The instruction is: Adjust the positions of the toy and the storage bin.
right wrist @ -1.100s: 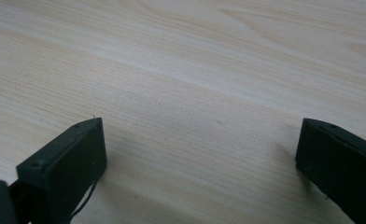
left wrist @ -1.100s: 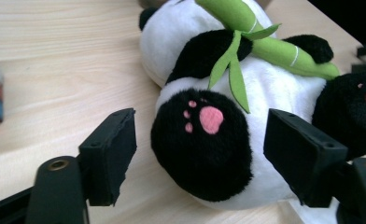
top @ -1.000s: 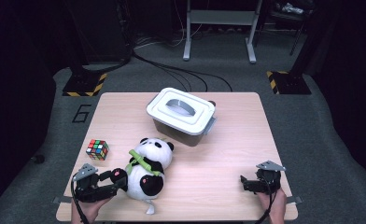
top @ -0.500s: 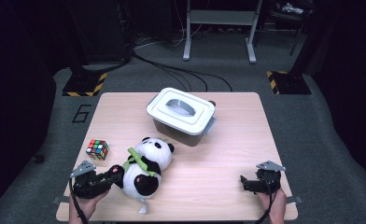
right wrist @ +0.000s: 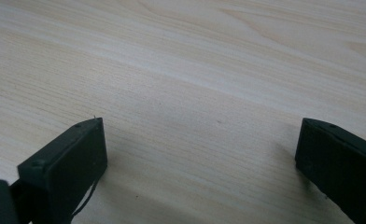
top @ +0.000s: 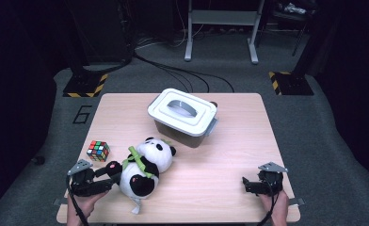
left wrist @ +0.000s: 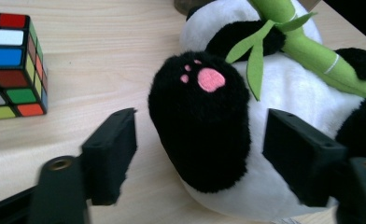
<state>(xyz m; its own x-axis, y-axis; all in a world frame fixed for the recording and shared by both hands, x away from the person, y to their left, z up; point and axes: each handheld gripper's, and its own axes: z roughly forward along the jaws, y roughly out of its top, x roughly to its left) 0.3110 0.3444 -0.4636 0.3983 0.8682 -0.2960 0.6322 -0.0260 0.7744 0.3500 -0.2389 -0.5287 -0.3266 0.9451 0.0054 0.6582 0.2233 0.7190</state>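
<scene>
Plush panda (top: pixel 142 167) lies on its back at the near-left of the worktop (top: pixel 229 155), long axis running from the head, toward the lidded bin (top: pixel 182 115), down to the feet at the left gripper (top: pixel 108 176). Its black foot (left wrist: pixel 202 121) sits between the jaws, which have just been opening; daylight on both sides, pads not pressing. Right gripper (top: pixel 245 182) is well apart at the near-right, jaws spread over bare wood. Left hand is clearly nearer. Rubik's cube (top: pixel 98 150) just beside, clear of the jaws.
</scene>
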